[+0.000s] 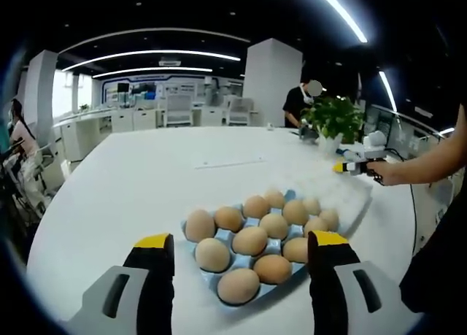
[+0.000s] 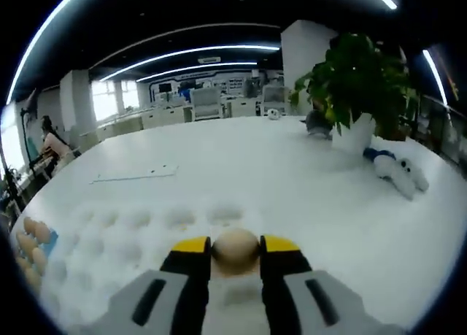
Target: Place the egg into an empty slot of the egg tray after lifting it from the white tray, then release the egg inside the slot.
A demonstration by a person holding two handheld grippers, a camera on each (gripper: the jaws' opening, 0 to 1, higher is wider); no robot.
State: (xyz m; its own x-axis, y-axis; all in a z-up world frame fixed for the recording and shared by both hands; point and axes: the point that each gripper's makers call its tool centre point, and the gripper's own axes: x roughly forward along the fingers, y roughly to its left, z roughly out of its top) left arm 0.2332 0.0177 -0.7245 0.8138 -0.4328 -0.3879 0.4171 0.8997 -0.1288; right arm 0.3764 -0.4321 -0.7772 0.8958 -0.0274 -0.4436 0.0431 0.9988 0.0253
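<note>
A light blue tray (image 1: 195,256) holding several brown eggs (image 1: 250,240) lies right in front of my left gripper (image 1: 241,245), whose yellow-tipped jaws stand wide open with nothing between them. Beyond it lies a white egg tray (image 1: 343,196) with empty slots. My right gripper (image 1: 341,167), held by a person's arm, hovers over that tray's far end. In the right gripper view, my right gripper (image 2: 235,253) is shut on a pale brown egg (image 2: 235,249) just above the white egg tray (image 2: 139,229). The blue tray (image 2: 52,241) shows at the far left.
A round white table (image 1: 146,174) carries everything. A potted plant (image 2: 357,79) and a white and blue soft toy (image 2: 398,171) stand at the right. A sheet of paper (image 2: 135,176) lies further back. A person stands behind the table (image 1: 300,101).
</note>
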